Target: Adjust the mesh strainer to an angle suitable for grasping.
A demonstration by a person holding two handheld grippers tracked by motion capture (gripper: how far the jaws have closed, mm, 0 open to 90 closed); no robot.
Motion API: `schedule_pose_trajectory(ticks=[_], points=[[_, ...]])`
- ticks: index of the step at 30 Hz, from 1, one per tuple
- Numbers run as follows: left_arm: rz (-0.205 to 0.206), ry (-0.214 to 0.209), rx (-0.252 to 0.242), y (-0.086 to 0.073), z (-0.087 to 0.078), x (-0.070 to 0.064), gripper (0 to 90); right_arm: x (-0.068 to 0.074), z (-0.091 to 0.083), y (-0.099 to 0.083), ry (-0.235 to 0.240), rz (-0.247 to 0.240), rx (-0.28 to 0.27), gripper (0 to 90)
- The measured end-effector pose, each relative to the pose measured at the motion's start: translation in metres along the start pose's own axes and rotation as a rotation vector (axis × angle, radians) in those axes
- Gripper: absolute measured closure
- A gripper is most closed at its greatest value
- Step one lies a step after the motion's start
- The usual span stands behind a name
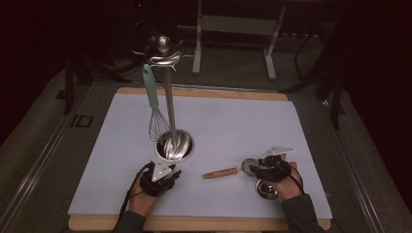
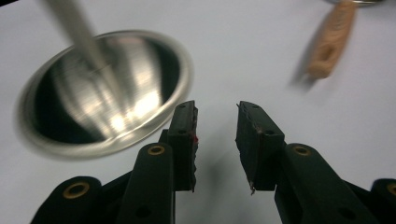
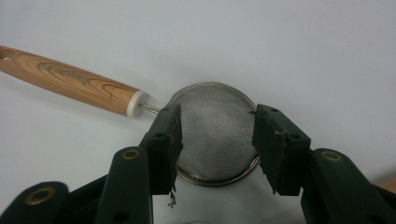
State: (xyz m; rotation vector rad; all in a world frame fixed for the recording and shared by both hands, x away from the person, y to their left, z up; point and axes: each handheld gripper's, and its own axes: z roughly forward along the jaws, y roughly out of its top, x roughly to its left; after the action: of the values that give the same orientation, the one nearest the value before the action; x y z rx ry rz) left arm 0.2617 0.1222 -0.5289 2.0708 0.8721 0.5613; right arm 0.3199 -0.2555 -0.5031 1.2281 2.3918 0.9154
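Observation:
A small mesh strainer (image 3: 215, 130) with a wooden handle (image 3: 70, 79) lies on the white mat, handle (image 1: 220, 173) pointing left. My right gripper (image 3: 215, 116) is open, one jaw on each side of the mesh bowl, just above it. In the high view that gripper (image 1: 260, 165) sits at the front right. A steel utensil stand has its round base (image 2: 102, 93) just left of my left gripper (image 2: 217, 116), which is open and holds nothing. A teal-handled whisk (image 1: 154, 104) hangs from the stand's top beside its pole (image 1: 168, 104).
A small shiny metal cup (image 1: 267, 188) sits under the right hand near the mat's front edge. The white mat (image 1: 233, 116) covers a wooden board. A table frame (image 1: 233, 29) stands in the dark beyond.

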Motion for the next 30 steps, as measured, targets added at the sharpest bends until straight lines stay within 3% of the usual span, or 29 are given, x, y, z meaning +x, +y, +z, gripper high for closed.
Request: schedule_pose_trajectory(ticks=[10, 19, 24, 30], points=[[0.082, -0.085, 0.003, 0.014, 0.019, -0.027, 62.4, 0.001, 0.001, 0.000, 0.022, 0.008, -0.006, 51.4], [0.137, -0.143, 0.008, 0.020, 0.030, -0.042, 60.5, 0.001, 0.001, 0.000, 0.029, 0.016, -0.009, 51.0], [0.188, -0.153, 0.027, 0.019, 0.036, -0.049, 60.1, 0.002, 0.002, 0.000, 0.037, 0.013, -0.010, 51.1], [0.213, -0.113, 0.040, 0.020, 0.040, -0.052, 60.9, 0.002, 0.002, 0.000, 0.040, 0.013, -0.010, 51.0]])
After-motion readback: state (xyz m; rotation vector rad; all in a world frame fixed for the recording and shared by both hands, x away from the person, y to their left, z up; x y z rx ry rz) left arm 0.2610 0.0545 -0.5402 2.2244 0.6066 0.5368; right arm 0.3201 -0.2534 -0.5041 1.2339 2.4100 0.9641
